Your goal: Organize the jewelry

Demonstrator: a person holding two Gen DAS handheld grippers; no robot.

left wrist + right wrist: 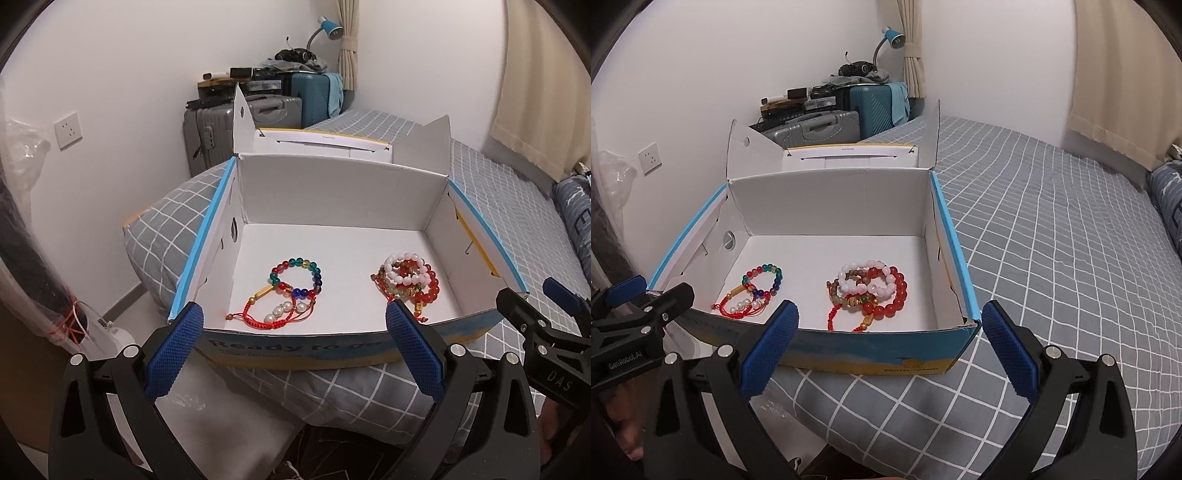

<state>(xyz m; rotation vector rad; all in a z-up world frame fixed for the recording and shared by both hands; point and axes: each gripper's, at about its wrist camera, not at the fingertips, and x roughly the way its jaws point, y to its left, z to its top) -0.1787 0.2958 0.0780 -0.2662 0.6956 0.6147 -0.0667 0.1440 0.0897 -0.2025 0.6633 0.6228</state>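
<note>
Grey bedding with a white grid pattern (1052, 258) covers the bed on which everything stands, in a small room with white walls. Nearest to the cameras, the left gripper (293, 325) has its blue-padded fingers spread wide apart and holds nothing; it hangs just before the front wall of the box. The right gripper (888, 325) is also spread wide and empty, at the same front wall, a little to the right. Behind them the open cardboard box (849, 206) rests on the bedding, its lid folded back. On its white floor, on the left side, a multicolour bead bracelet (298, 277) lies touching a red cord bracelet with pearls (273, 314). On the right side, apart from these, a pile of bracelets (871, 291) lies tangled together: white beads, red beads and brownish beads, with red cords. Farther back, against the wall, stand a grey suitcase (207, 133) and a teal suitcase (871, 110) with small items on top, and a blue desk lamp (892, 37) beside the curtain.
</note>
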